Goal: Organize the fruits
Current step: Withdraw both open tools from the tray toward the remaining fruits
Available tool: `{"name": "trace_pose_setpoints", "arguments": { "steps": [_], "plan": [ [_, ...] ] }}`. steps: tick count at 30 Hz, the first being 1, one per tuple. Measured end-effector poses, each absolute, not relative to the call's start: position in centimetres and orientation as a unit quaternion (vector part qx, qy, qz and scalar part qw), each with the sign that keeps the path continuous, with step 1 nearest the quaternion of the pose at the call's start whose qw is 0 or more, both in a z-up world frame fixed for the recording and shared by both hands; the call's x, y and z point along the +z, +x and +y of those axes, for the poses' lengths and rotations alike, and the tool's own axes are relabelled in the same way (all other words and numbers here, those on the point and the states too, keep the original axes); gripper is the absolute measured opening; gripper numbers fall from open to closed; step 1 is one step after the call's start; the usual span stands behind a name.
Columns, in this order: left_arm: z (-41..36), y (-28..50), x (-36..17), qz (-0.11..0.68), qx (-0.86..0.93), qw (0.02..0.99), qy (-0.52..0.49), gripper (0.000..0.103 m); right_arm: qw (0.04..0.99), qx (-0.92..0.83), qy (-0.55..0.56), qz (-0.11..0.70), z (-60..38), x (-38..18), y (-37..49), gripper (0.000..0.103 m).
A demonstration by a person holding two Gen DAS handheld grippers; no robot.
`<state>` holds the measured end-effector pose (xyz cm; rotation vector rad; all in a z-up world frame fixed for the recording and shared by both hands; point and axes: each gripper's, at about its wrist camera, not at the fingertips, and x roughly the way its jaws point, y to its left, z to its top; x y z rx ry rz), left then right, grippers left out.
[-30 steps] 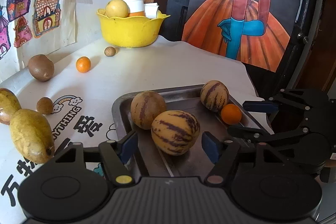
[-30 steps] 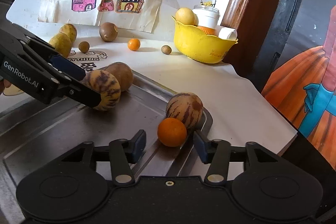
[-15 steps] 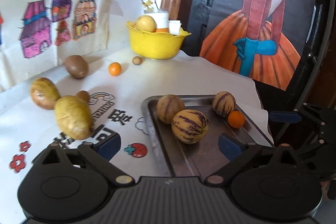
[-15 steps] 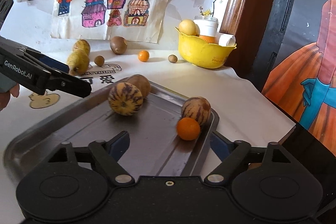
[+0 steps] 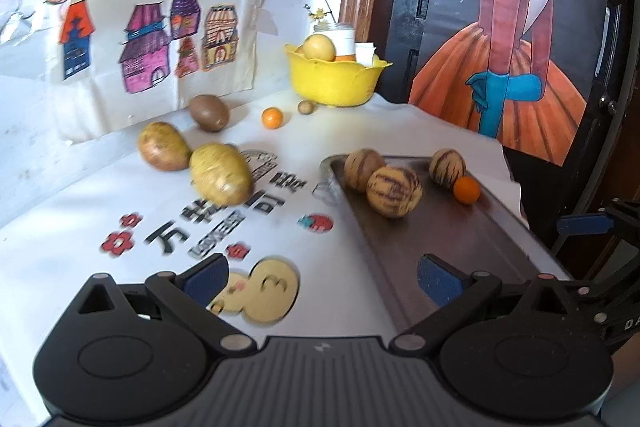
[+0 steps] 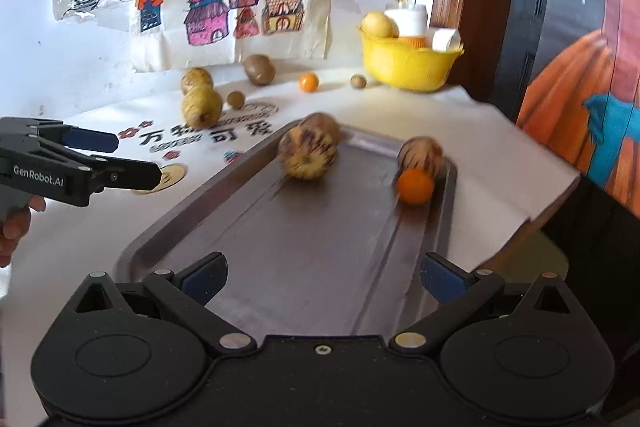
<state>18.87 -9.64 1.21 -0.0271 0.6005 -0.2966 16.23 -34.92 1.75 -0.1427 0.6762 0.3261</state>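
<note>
the left gripper (image 5: 320, 281) is held wide apart with nothing between its blue pads; below it lie the printed tablecloth (image 5: 120, 287) and the near left edge of the metal tray (image 5: 420, 247). the right gripper (image 6: 322, 277) is seen with its jaws opening, nothing between them, above the bare near end of the tray.

on the tray, toward its far end, four fruits are seen: a striped melon (image 5: 394, 191) at the centre, a second striped melon (image 5: 363, 169) touching it at about 10 o'clock, a third striped melon (image 5: 447, 167) at about 2 o'clock, and a small orange (image 5: 466, 190) just beside that third melon.

off the tray, at 9 to 11 o'clock of it on the cloth, two yellow-brown fruits (image 5: 220, 173) are set close together, with a kiwi (image 5: 209, 113), a second small orange (image 5: 272, 117) and a small brown round fruit (image 5: 306, 107) farther back. a yellow bowl (image 5: 332, 83) holding a pale round fruit is placed at the far edge, near 12 o'clock.

in the right wrist view, a hand (image 6: 14, 227) is seen on the left gripper's handle at 9 o'clock.
</note>
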Motion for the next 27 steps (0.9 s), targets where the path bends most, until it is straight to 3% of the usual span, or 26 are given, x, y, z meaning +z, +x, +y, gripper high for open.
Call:
{"name": "trace_pose_setpoints", "arguments": {
  "steps": [9,27],
  "plan": [
    [-7.0,15.9,0.3,0.315,-0.145,0.938,0.004,0.103,0.907,0.164,-0.085,0.378,-32.3,1.8,12.9,0.102],
    [1.1,14.6,0.3,0.327,-0.081,0.941,0.000,0.103,0.876,0.256,-0.123,0.391,-24.7,3.3,12.1,0.102]
  ]
}}
